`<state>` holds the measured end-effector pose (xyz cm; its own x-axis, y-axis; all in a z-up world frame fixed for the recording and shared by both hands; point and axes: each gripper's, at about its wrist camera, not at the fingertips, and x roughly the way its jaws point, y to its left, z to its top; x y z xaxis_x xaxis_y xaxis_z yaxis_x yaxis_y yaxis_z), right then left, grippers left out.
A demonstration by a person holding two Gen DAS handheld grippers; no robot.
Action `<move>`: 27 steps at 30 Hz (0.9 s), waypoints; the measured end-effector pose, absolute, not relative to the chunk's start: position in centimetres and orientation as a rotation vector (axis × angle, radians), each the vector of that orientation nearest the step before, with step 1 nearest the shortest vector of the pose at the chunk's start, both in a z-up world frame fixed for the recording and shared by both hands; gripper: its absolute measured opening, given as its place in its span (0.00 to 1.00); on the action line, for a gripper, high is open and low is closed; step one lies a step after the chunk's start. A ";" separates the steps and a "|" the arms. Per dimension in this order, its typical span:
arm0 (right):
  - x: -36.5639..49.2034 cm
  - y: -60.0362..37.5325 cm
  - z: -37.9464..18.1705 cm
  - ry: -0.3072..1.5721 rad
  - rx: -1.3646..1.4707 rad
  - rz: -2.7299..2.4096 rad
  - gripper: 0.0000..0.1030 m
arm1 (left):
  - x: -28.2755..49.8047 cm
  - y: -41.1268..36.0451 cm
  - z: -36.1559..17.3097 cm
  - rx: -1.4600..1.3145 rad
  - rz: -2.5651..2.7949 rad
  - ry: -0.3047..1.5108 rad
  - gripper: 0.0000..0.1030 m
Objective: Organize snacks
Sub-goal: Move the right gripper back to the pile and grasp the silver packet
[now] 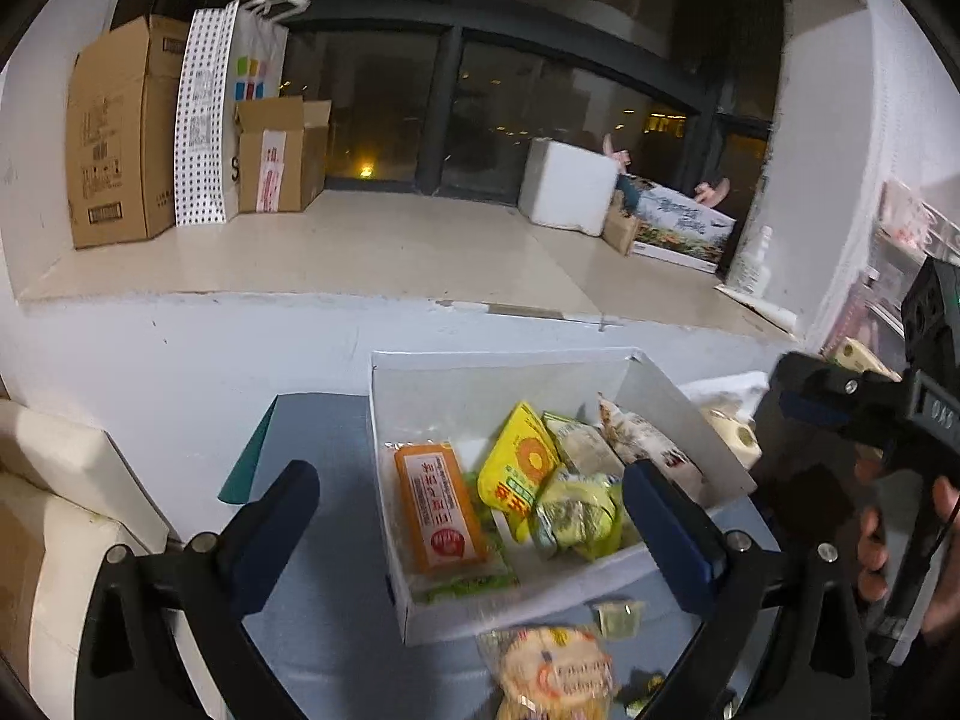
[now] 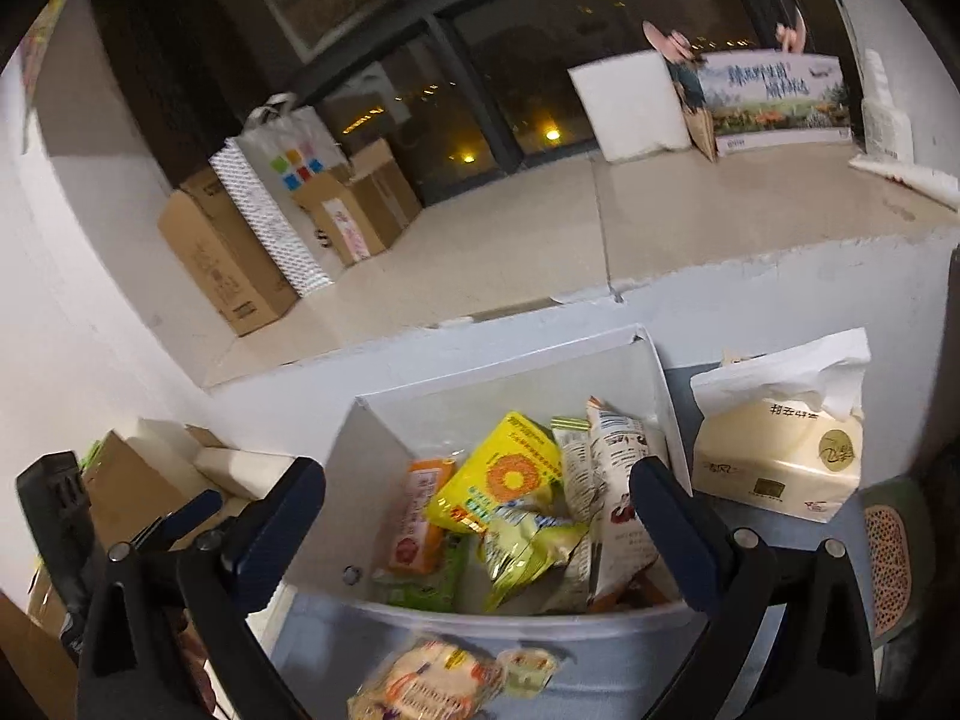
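Both grippers tilt downward over a grey-blue desk (image 1: 324, 480), each with its jaws spread wide and nothing between the pads. The left gripper (image 1: 474, 516) frames a shallow white cardboard box (image 1: 480, 384), its left finger over bare desk and its right finger in front of the box's right half. The right gripper (image 2: 480, 516) straddles the same box (image 2: 492, 372) from a spot further right; in the left wrist view it shows at the right edge as a black body held by a hand (image 1: 888, 534) curled round its grip. Inside the box the packets stand or lean in a loose heap. An orange flat rectangular pack (image 1: 441, 507) lies at the left with its long axis running near to far, label up. Beside it a glossy yellow pouch (image 1: 519, 462) with an orange round mark leans to the right, its top pointing far. Crinkled pale green wrappers (image 1: 579, 519) sit below it, and a white printed bag (image 1: 651, 447) leans against the right wall. On the desk just near the box lie a round snack in clear film (image 1: 555, 669) and a small pale green packet (image 1: 618, 618). A soft cream tissue pack (image 2: 780, 456) sits right of the box, tissue poking from its top.
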<state>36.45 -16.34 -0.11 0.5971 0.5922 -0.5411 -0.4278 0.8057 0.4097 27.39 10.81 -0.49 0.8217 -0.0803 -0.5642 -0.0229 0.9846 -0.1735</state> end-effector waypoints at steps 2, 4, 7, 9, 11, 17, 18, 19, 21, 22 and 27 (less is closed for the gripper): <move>34.3 -16.8 0.8 0.687 0.230 0.625 1.00 | 25.3 10.5 0.1 -0.161 -0.044 0.594 1.00; 31.6 -17.6 1.8 0.644 0.209 0.661 1.00 | 23.2 10.2 0.5 -0.150 -0.064 0.578 1.00; 27.0 -18.9 2.5 0.586 0.176 0.696 1.00 | 19.3 9.5 0.7 -0.131 -0.095 0.564 1.00; 24.2 -19.9 2.3 0.568 0.160 0.713 1.00 | 17.2 9.0 0.6 -0.125 -0.120 0.564 1.00; 22.0 -20.8 1.6 0.562 0.153 0.725 1.00 | 14.8 8.3 0.4 -0.122 -0.143 0.563 1.00; 16.2 -23.1 -2.8 0.617 0.127 0.706 1.00 | 9.3 6.5 -1.2 -0.142 -0.197 0.566 1.00; 15.4 -23.4 -4.0 0.640 0.126 0.694 1.00 | 8.8 6.2 -1.6 -0.153 -0.210 0.572 1.00; 14.9 -23.7 -4.8 0.654 0.132 0.682 1.00 | 8.5 6.0 -1.8 -0.160 -0.216 0.581 1.00; 14.3 -24.1 -6.8 0.701 0.152 0.683 1.00 | 7.9 5.4 -2.6 -0.176 -0.220 0.592 1.00; 14.1 -24.2 -7.8 0.721 0.153 0.673 1.00 | 7.7 5.1 -3.0 -0.185 -0.227 0.597 1.00; 14.4 -24.5 -10.3 0.775 0.156 0.621 1.00 | 7.4 4.1 -4.4 -0.211 -0.242 0.631 1.00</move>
